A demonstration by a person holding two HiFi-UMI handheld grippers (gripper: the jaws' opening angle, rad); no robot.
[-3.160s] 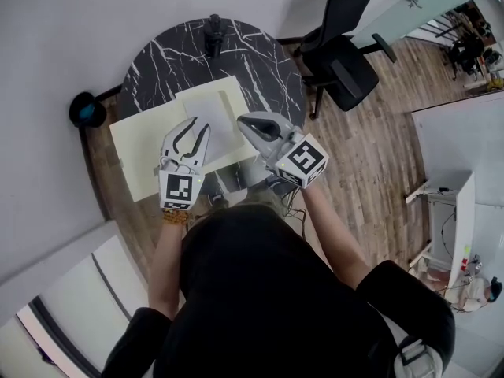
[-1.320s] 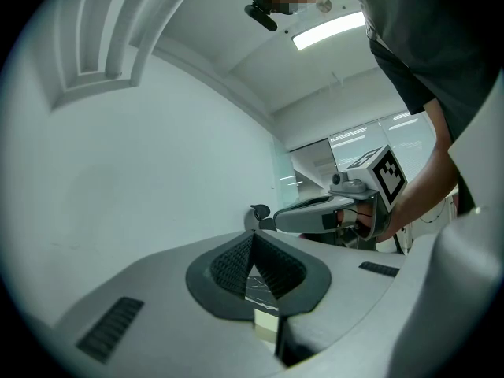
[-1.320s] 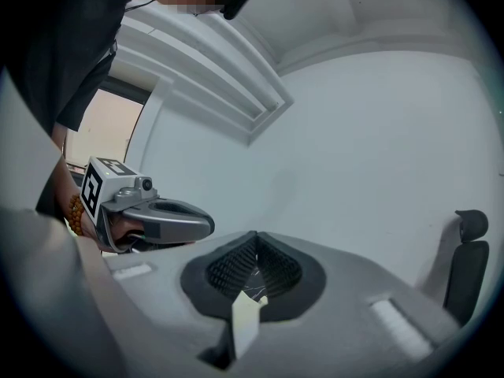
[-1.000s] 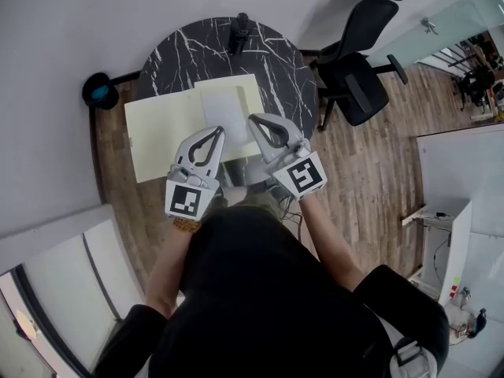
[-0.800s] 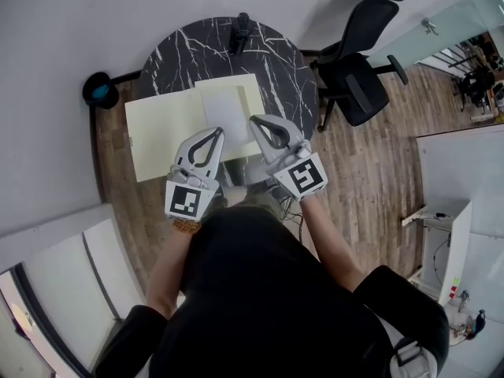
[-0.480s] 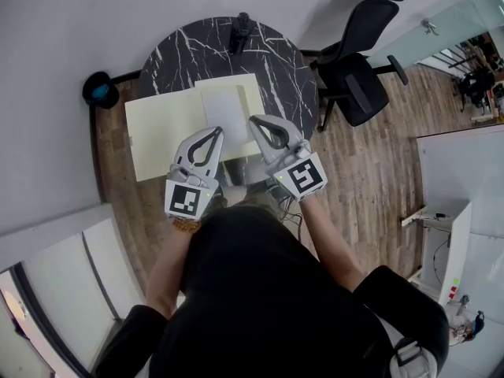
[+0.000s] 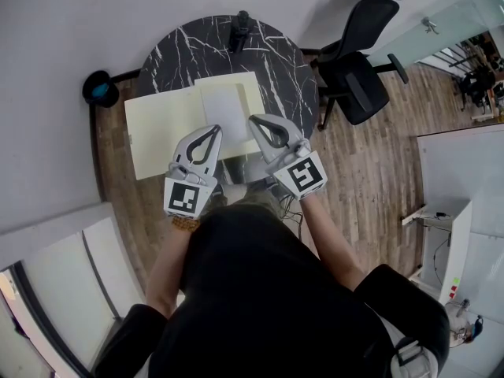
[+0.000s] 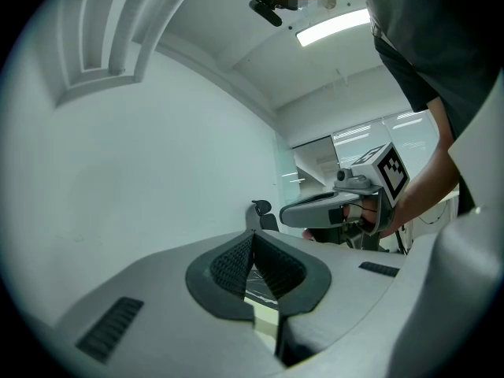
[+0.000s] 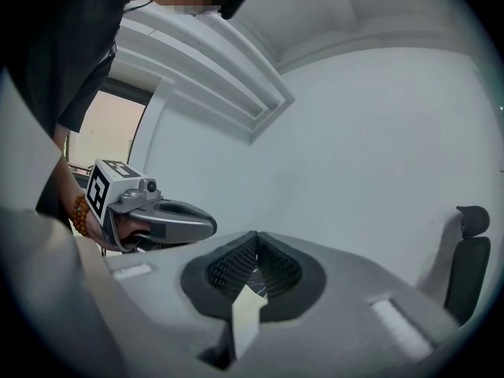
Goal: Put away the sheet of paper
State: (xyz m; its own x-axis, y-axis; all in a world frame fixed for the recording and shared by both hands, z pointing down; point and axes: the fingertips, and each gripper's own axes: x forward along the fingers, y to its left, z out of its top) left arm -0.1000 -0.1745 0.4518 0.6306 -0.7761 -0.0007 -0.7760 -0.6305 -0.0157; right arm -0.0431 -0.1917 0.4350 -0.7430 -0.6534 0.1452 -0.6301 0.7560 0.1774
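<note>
Wood flooring (image 7: 370, 156) surrounds the round black marble tabletop (image 7: 181, 53), and an office chair (image 7: 350, 61) stands off to its right. On the tabletop an open pale yellow folder (image 7: 161, 132) lies flat, its left and near corners hanging past the round edge. The white sheet of paper (image 7: 224, 109) rests on the folder's right half.

Your left tongs (image 7: 214, 129) are closed tip to tip and held level above the folder's near part, by the sheet's near end. Your right tongs (image 7: 255, 121) sit just beside them at the sheet's right edge, also closed tip to tip. Neither pair shows anything pinched at the tips — only slivers of folder and marble show through the gap behind them.
</note>
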